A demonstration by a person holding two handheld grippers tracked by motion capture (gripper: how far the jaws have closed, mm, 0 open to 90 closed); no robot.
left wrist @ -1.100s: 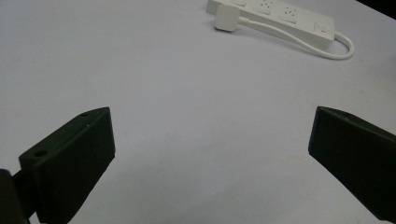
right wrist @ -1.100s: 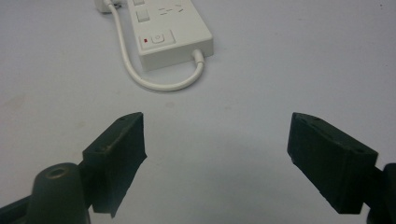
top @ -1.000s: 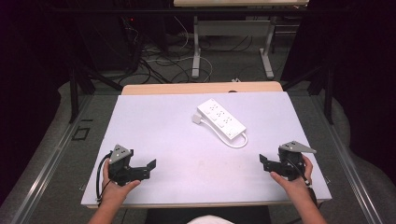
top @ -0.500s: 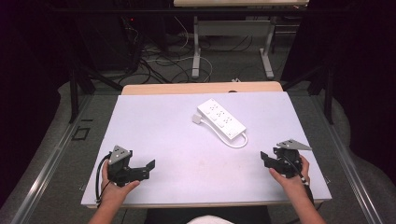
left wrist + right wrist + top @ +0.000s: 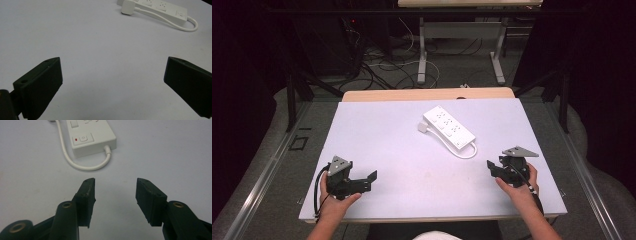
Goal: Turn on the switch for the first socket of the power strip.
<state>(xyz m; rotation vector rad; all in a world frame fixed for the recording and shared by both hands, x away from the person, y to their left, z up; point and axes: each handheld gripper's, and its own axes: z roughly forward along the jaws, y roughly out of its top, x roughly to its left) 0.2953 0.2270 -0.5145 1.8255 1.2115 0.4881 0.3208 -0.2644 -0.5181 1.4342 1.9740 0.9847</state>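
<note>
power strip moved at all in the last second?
No. In the high view the power strip sits at the same spot and angle relative to the table's far edge. Neither tongs touch it.

The table [image 5: 402, 145] is evenly and brightly lit with faint shadows, its surroundings dark, all pictures slightly soft.

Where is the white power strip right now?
In the high view the power strip lies on the table, right of centre toward the far edge, nearer the right gripper.
</note>
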